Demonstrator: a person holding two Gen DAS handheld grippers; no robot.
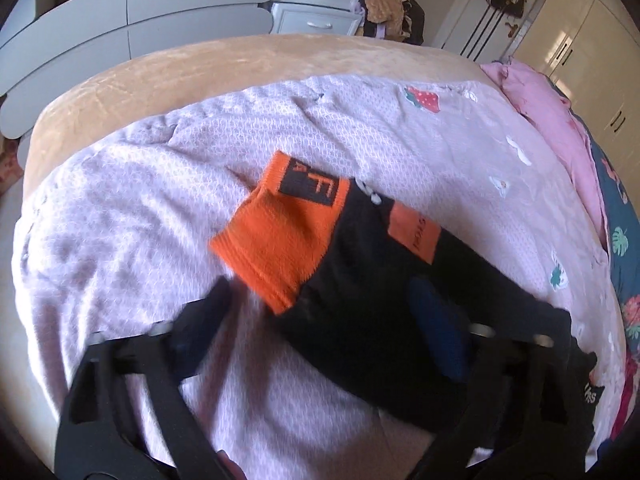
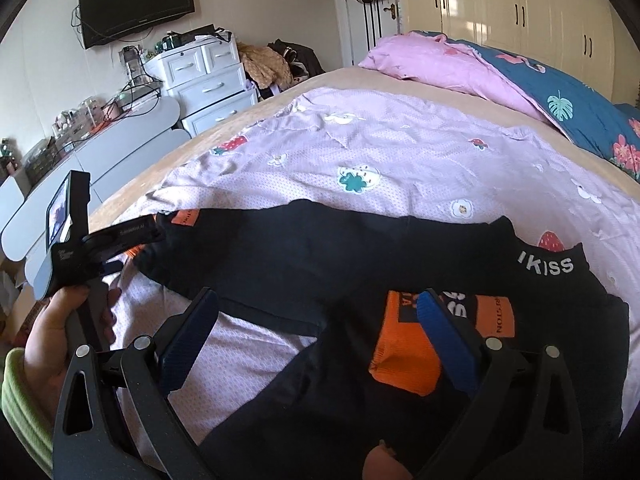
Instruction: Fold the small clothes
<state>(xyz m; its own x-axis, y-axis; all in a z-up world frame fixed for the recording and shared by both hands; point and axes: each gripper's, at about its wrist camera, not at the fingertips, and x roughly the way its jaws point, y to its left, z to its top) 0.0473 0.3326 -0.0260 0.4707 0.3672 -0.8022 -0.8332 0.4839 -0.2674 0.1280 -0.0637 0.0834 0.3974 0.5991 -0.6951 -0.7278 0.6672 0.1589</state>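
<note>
A small black garment [image 1: 360,320] with orange cuffs lies on a lilac patterned blanket [image 1: 140,216]. In the left wrist view an orange cuff [image 1: 276,236] lies folded over the black cloth. My left gripper [image 1: 320,304] is open just above it, one finger left of the cuff, one over the black cloth. In the right wrist view the garment [image 2: 300,248] spreads across the blanket [image 2: 360,148], with white "KISS" lettering. My right gripper [image 2: 320,320] is open over it, its right finger beside an orange cuff [image 2: 404,356]. The left gripper's body [image 2: 72,240] shows at the left.
The bed has a tan sheet [image 1: 200,68] under the blanket. A pink pillow [image 2: 432,64] and a blue floral quilt [image 2: 568,96] lie at the bed's far right. White drawers [image 2: 208,76], a grey desk [image 2: 120,140] and wardrobes [image 2: 520,12] stand beyond the bed.
</note>
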